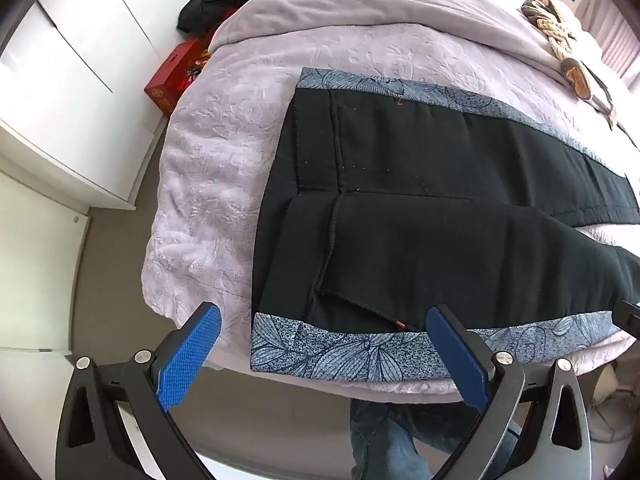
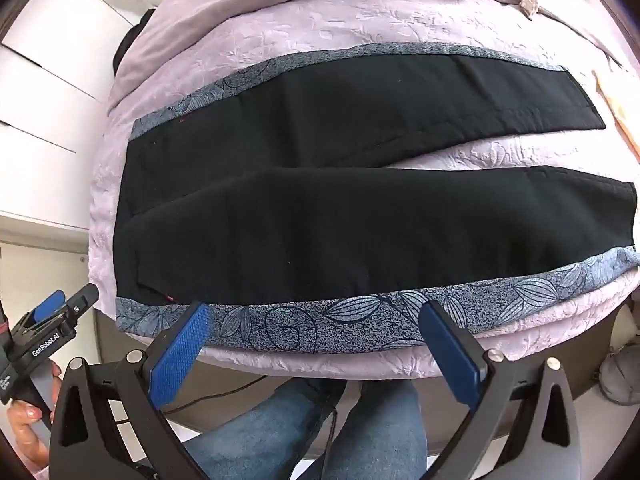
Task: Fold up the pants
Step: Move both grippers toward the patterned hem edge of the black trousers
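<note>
Black pants lie flat on a lilac bed, both tools spread wide and holding nothing.

Left wrist view: the pants (image 1: pixel 420 216) fill the frame's centre, waistband at the left, long axis running toward the right edge, on the bed (image 1: pixel 224 184); the left tool (image 1: pixel 324 354) hovers low, over the patterned near edge. Right wrist view: the pants (image 2: pixel 360 220) stretch left to right, legs parted toward the right; the right tool (image 2: pixel 314 344) hangs at the lower centre, with the left tool (image 2: pixel 60 304) at lower left.
</note>
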The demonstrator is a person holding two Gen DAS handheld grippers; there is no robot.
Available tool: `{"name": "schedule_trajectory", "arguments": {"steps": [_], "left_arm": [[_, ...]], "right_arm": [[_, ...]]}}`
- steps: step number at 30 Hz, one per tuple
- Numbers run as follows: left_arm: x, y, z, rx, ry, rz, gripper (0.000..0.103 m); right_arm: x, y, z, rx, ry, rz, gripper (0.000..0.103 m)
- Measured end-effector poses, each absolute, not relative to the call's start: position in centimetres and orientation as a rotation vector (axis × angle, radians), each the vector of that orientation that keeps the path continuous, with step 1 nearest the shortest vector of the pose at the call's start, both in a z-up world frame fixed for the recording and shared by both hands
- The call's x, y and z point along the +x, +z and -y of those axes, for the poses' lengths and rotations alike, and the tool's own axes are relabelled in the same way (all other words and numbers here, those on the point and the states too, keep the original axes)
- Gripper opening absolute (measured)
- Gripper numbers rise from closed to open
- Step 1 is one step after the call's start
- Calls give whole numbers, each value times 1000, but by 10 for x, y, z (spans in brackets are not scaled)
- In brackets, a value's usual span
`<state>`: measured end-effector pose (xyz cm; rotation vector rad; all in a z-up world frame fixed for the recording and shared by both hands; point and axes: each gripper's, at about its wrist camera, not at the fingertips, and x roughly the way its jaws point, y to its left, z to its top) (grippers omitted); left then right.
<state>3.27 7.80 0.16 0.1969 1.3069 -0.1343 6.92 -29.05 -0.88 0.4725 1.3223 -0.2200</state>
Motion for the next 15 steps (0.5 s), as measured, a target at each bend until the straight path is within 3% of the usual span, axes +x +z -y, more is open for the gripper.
{"name": "schedule_trajectory", "arguments": {"steps": [15], "left_arm": [[35, -10, -82, 221, -131, -1330, 103]], "right_arm": [[72, -14, 289, 466, -225, -1341, 103]]}}
